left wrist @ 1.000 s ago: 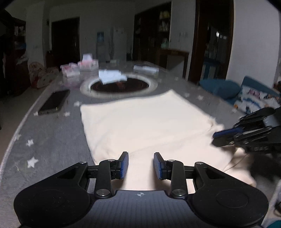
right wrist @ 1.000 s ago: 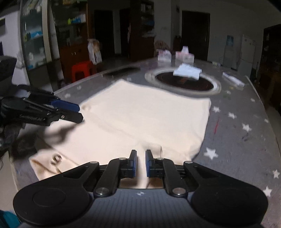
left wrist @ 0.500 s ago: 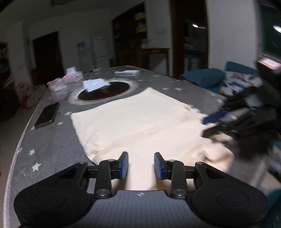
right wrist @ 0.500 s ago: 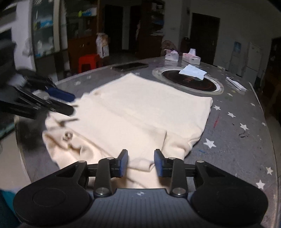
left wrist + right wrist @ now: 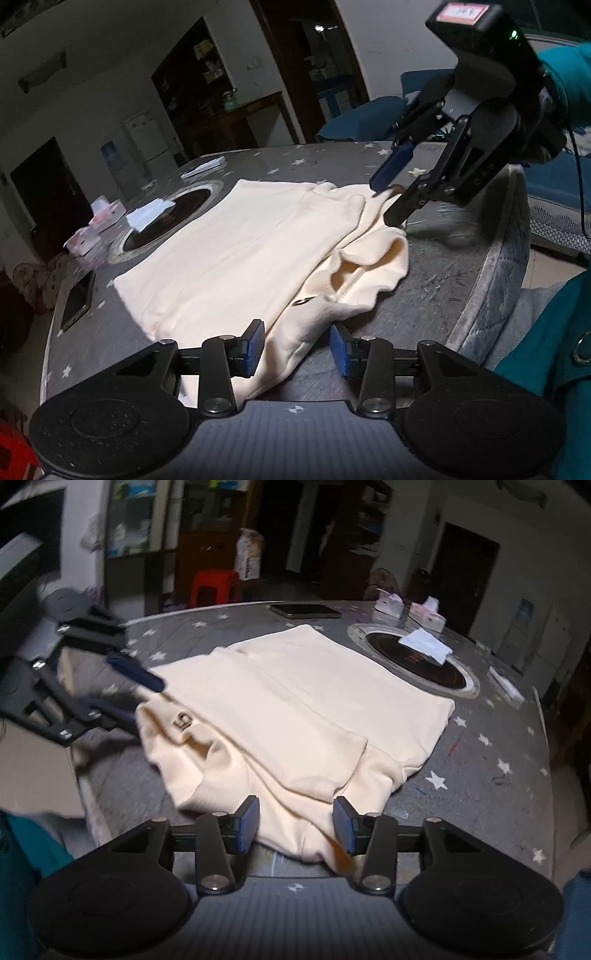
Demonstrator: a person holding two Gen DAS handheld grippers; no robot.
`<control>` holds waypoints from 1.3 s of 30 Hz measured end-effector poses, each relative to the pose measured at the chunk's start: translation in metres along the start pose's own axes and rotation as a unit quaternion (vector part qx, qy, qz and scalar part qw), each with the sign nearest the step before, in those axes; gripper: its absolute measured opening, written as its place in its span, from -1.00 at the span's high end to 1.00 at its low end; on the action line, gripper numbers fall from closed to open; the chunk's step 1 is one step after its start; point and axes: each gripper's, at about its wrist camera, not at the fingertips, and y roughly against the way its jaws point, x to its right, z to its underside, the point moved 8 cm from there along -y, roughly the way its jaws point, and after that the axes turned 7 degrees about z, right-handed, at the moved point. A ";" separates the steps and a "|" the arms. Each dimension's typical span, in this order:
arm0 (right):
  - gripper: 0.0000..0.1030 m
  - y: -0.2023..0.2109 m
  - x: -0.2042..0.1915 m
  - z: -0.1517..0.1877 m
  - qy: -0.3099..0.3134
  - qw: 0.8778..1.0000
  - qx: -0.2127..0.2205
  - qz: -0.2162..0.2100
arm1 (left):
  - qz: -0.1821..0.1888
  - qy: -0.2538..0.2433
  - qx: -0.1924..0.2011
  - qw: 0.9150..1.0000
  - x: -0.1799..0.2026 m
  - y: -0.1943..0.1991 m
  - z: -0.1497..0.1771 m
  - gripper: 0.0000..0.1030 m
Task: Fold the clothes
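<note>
A cream garment (image 5: pixel 251 254) lies partly folded on the grey star-patterned table (image 5: pixel 443 288), its near end bunched with a button showing. It also shows in the right wrist view (image 5: pixel 295 716). My left gripper (image 5: pixel 297 350) is open, its jaws either side of the garment's near edge. My right gripper (image 5: pixel 295 825) is open over the garment's other near corner. Each gripper appears in the other's view: the right one (image 5: pixel 391 195) at the bunched end, the left one (image 5: pixel 125 686) at the collar end.
A dark round hotplate (image 5: pixel 417 661) with a white cloth (image 5: pixel 424 644) on it sits mid-table. A phone (image 5: pixel 304 610) and tissue boxes (image 5: pixel 428 614) lie at the far side. The table's front edge (image 5: pixel 495 266) is close. A red stool (image 5: pixel 214 587) stands beyond.
Both grippers have opened wider and swung towards the garment's near, bunched end. The garment's near end has been gathered into folds.
</note>
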 end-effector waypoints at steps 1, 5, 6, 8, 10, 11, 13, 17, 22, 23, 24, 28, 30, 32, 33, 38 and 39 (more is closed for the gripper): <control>0.03 0.003 -0.002 0.001 0.009 1.000 0.000 -0.001 | 0.001 -0.003 0.002 1.000 0.001 -0.003 -0.001 0.19; -0.09 0.012 -0.011 0.006 0.044 0.999 0.003 -0.009 | 0.004 0.009 0.010 1.000 -0.002 -0.008 -0.004 0.61; -0.10 0.013 -0.015 0.008 0.059 0.998 0.007 -0.010 | 0.004 0.017 0.013 1.000 -0.006 -0.008 -0.006 0.74; -0.23 0.013 -0.022 0.009 0.081 0.997 0.015 -0.011 | 0.006 0.038 0.022 0.999 -0.015 -0.007 -0.011 0.79; -0.26 0.011 -0.026 0.008 0.094 0.995 0.026 -0.011 | 0.009 0.062 0.030 0.998 -0.026 -0.007 -0.018 0.81; -0.26 0.009 -0.028 0.007 0.098 0.995 0.031 -0.011 | 0.011 0.075 0.034 0.997 -0.031 -0.007 -0.021 0.82; -0.26 0.004 -0.030 0.003 0.099 0.994 0.040 -0.014 | 0.016 0.094 0.040 0.995 -0.040 -0.008 -0.025 0.82; -0.16 -0.011 -0.029 -0.007 0.088 0.995 0.050 -0.020 | 0.020 0.116 0.042 0.992 -0.054 -0.014 -0.028 0.82; 0.53 -0.033 -0.021 -0.016 0.035 0.998 0.024 -0.044 | 0.026 0.127 0.036 0.991 -0.058 -0.018 -0.024 0.73; 0.56 -0.033 -0.018 -0.018 0.024 0.998 0.022 -0.049 | 0.027 0.125 0.034 0.991 -0.056 -0.016 -0.022 0.71; 0.61 -0.034 -0.014 -0.020 0.013 0.998 0.021 -0.054 | 0.026 0.122 0.033 0.992 -0.054 -0.014 -0.020 0.62; 0.70 -0.034 -0.004 -0.025 -0.017 0.997 0.019 -0.067 | 0.017 0.096 0.025 0.995 -0.043 -0.003 -0.010 0.11; 0.70 -0.034 -0.002 -0.027 -0.023 0.997 0.021 -0.068 | 0.012 0.081 0.018 0.997 -0.037 0.000 -0.004 0.09; 0.71 -0.034 0.000 -0.028 -0.029 0.997 0.023 -0.068 | 0.004 0.067 0.006 0.998 -0.034 -0.001 0.003 0.09; 0.71 -0.034 0.000 -0.028 -0.030 0.997 0.023 -0.067 | 0.001 0.061 -0.002 0.998 -0.034 -0.003 0.006 0.11; 0.79 -0.031 -0.002 -0.027 -0.034 0.997 0.032 -0.058 | -0.003 0.066 -0.009 0.998 -0.045 -0.004 0.013 0.70; 0.80 -0.029 -0.002 -0.027 -0.036 0.997 0.036 -0.056 | -0.001 0.070 -0.007 0.998 -0.046 -0.003 0.013 0.83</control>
